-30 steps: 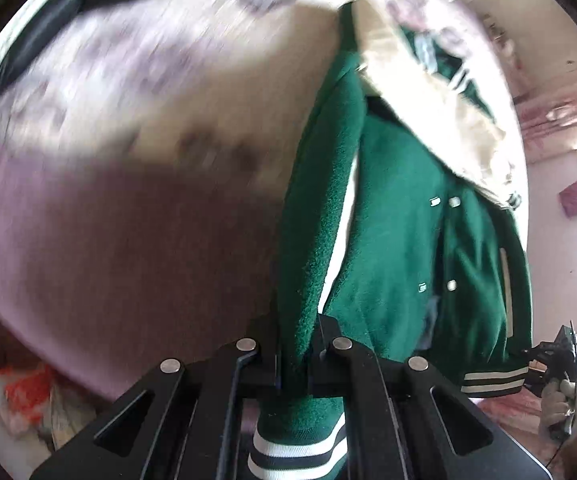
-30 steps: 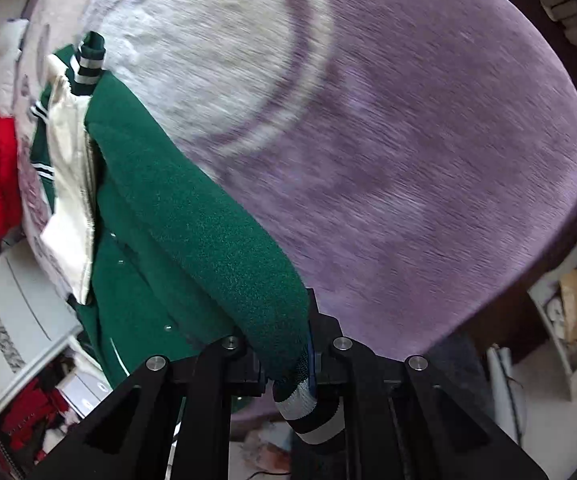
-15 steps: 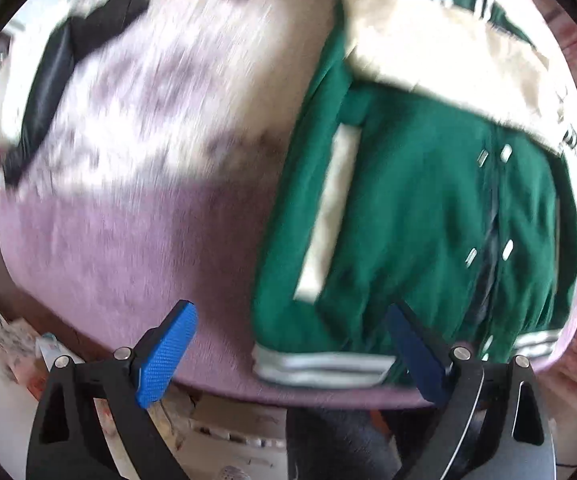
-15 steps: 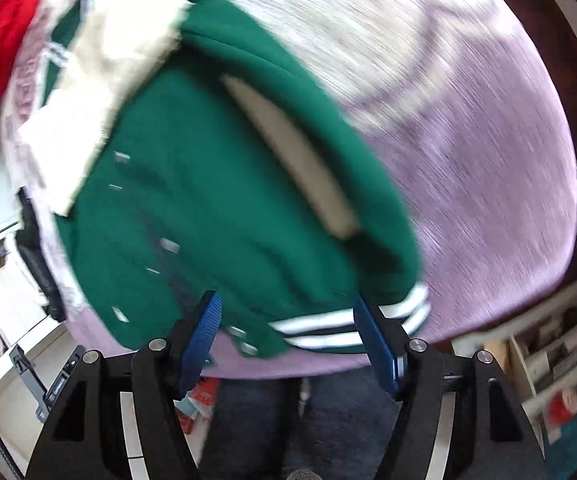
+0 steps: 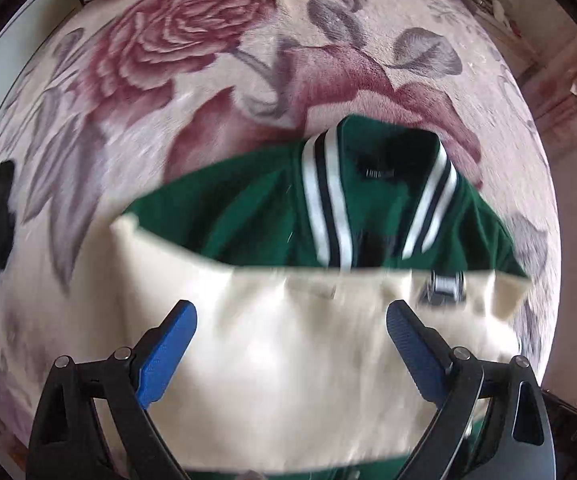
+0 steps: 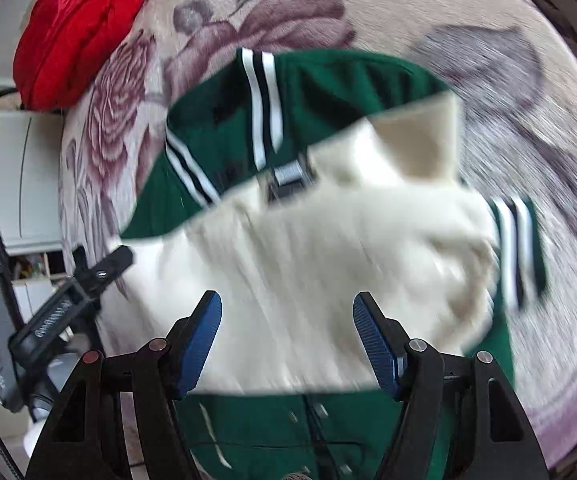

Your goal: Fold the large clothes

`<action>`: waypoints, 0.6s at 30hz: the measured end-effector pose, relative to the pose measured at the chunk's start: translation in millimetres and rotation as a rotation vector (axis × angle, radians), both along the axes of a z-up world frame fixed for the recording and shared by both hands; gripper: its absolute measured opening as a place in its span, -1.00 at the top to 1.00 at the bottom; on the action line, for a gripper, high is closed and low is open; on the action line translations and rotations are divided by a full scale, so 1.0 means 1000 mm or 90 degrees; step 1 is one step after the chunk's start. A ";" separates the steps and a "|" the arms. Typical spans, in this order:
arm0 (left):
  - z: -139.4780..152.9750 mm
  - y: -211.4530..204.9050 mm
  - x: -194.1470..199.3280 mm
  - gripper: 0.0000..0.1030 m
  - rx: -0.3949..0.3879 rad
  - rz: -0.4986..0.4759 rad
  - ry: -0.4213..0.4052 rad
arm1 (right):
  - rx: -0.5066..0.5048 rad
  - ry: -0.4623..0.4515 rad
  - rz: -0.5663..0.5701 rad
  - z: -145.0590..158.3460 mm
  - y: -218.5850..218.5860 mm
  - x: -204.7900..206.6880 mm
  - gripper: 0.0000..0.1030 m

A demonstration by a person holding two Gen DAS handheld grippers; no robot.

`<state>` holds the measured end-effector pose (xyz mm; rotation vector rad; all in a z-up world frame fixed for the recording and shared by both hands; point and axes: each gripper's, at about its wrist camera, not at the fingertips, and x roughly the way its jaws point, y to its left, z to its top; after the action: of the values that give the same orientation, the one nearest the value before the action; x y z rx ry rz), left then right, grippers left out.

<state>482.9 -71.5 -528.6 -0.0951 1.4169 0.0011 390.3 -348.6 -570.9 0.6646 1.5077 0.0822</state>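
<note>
The green jacket [image 5: 256,208] lies on the flowered bed [image 5: 192,80], cream sleeves folded across its chest; left claw [image 5: 290,326] and right claw [image 6: 286,318] hover wide and empty; next, seemingly, gripping the hem to fold upward.

Floral bedspread [image 5: 192,60]: green jacket [image 5: 256,208], red cushion [image 6: 72,32].
</note>
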 end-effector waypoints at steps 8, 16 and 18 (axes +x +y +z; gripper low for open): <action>-0.080 -0.034 0.071 -0.88 0.071 -0.044 0.047 | 0.031 0.034 -0.071 -0.080 0.006 0.109 -0.36; -0.094 -0.040 0.072 0.48 0.161 -0.080 -0.006 | -0.081 0.102 -0.011 -0.120 0.036 0.142 0.12; -0.090 -0.029 0.073 0.73 0.150 -0.057 -0.011 | -0.143 0.112 0.006 -0.119 0.044 0.147 0.59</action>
<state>555.4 -100.1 -618.3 0.1618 1.3934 0.0930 537.1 -304.7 -690.0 0.4943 1.6592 -0.1397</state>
